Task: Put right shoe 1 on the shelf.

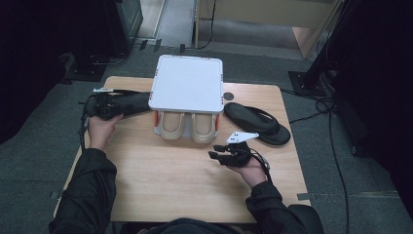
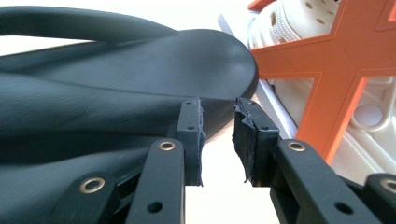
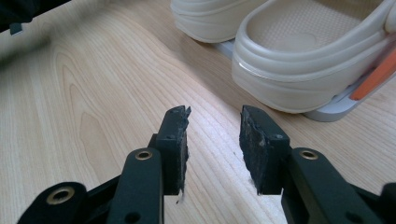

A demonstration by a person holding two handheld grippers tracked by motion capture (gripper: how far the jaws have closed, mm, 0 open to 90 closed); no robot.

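A black flip-flop (image 1: pixel 135 102) lies at the left of a white shoe rack (image 1: pixel 187 83), and my left gripper (image 1: pixel 122 108) points at it. In the left gripper view the flip-flop's sole (image 2: pixel 121 88) sits just past the tips of my left gripper (image 2: pixel 218 140). The jaws stand a little apart with bare light between the pads, so nothing is pinched. My right gripper (image 1: pixel 214 152) hovers open over the table in front of the rack. Seen along the right gripper (image 3: pixel 214 135), a pair of cream clogs (image 3: pixel 303 65) rests on the rack's lower shelf.
A second black flip-flop (image 1: pixel 255 122) lies on the wooden table (image 1: pixel 170 180) right of the rack. The rack's orange cross brace (image 2: pixel 336 70) stands close to the left flip-flop's end. Cables and dark stands (image 1: pixel 311 80) ring the table on the grey floor.
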